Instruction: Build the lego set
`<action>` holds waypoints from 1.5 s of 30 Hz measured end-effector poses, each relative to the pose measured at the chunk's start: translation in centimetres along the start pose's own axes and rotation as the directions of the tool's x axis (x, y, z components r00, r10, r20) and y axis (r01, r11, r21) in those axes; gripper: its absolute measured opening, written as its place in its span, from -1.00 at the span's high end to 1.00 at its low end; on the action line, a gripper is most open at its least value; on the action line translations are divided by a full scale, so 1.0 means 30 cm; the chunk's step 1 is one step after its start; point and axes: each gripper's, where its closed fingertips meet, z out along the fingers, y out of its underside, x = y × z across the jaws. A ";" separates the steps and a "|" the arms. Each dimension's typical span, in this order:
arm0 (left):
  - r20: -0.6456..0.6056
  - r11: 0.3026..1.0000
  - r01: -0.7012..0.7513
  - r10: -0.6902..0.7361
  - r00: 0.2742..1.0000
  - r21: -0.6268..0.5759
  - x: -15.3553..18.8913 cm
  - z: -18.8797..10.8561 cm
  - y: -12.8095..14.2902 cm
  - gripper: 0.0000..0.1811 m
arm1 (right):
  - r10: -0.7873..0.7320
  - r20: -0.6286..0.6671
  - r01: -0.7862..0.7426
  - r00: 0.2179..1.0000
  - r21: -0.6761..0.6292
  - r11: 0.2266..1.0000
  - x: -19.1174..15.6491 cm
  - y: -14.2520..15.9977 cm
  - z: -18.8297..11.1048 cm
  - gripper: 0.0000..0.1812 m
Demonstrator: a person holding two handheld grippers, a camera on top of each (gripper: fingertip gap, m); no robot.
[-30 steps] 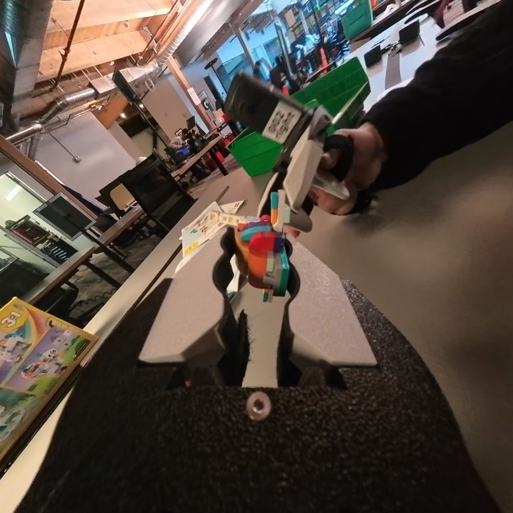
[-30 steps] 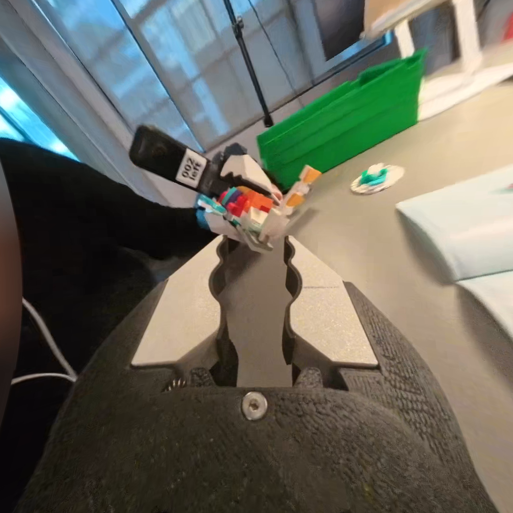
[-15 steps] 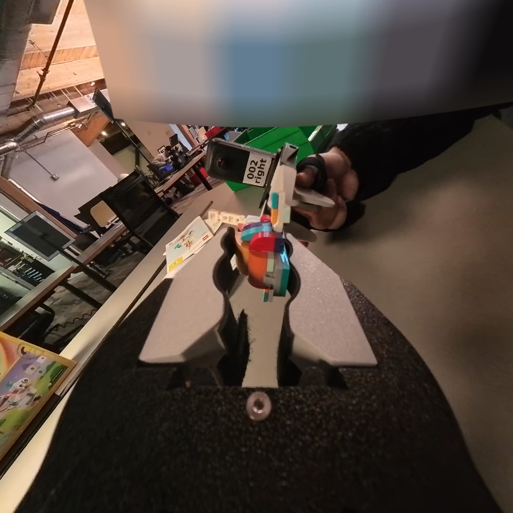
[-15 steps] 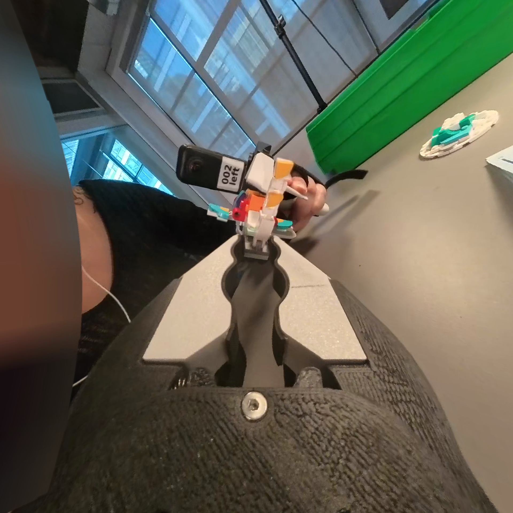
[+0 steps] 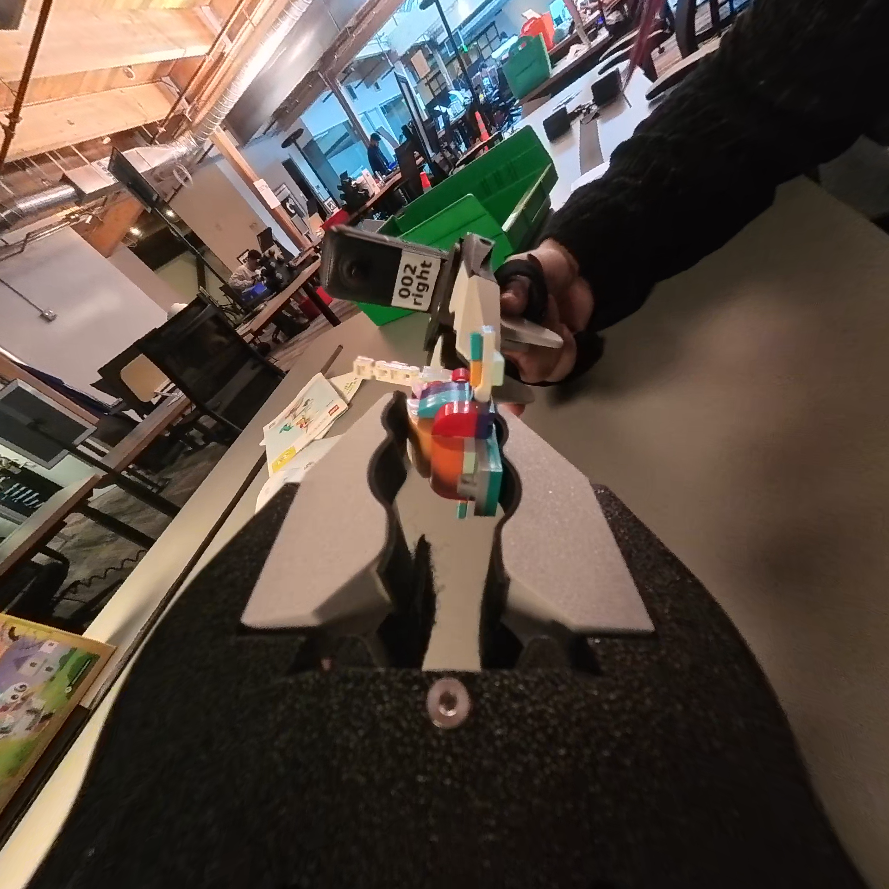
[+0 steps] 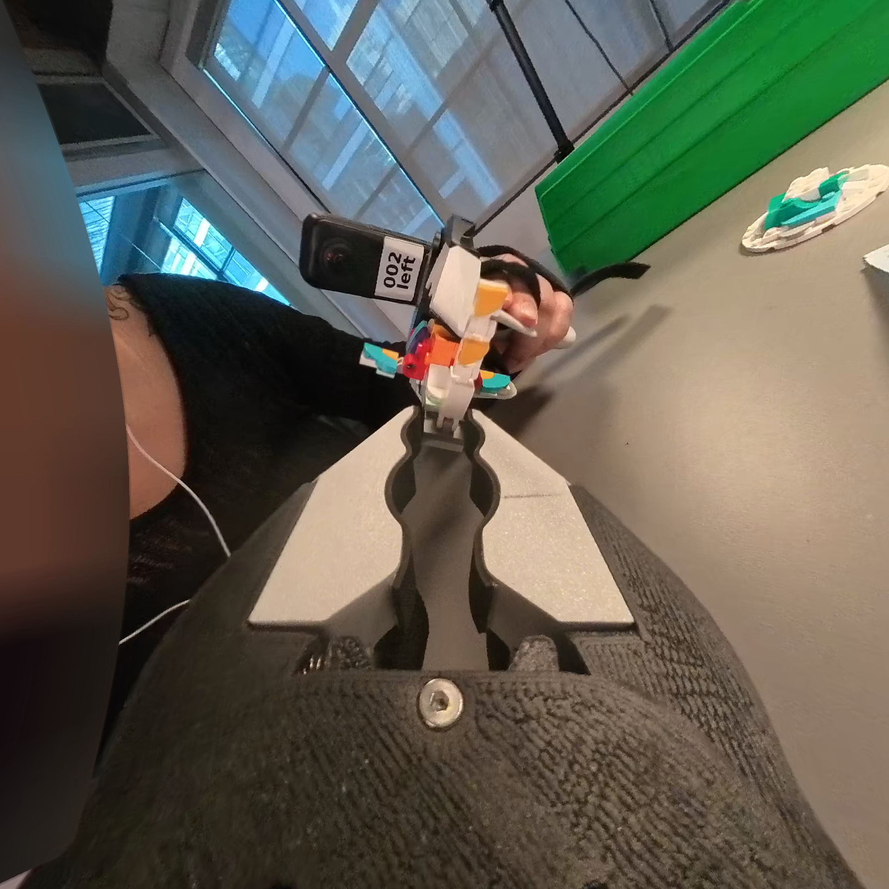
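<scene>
At frame centre, the left gripper [image 5: 452, 447] clamps the model [image 5: 457, 447]; the right gripper [image 6: 445, 433] pinches its white end. Light, stiff, but likely snaps apart: grip solid blocks, not fins.

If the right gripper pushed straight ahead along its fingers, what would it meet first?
The right gripper already pinches the lego model's white end; straight ahead lies the rest of the model, then probably the left gripper holding it.

The grey desk [image 5: 721, 457] carries a green bin [image 5: 462, 226] at upper centre, a booklet [image 5: 303, 423] left of centre, a colourful box [image 5: 43, 683] at lower left, and a white-and-teal lego piece [image 6: 813, 207] at the right view's upper right.
</scene>
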 end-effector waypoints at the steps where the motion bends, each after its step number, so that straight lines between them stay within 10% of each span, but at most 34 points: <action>1: -0.002 1.000 -0.006 0.006 1.000 -0.008 0.001 0.000 0.003 0.67 | 0.009 -0.001 -0.009 1.000 -0.004 1.000 0.002 0.001 0.001 0.83; 45: 0.054 0.978 0.123 -0.116 0.992 -0.166 -0.024 0.025 0.121 0.67 | 0.190 -0.037 -0.188 0.981 0.049 0.981 0.049 -0.015 -0.007 0.83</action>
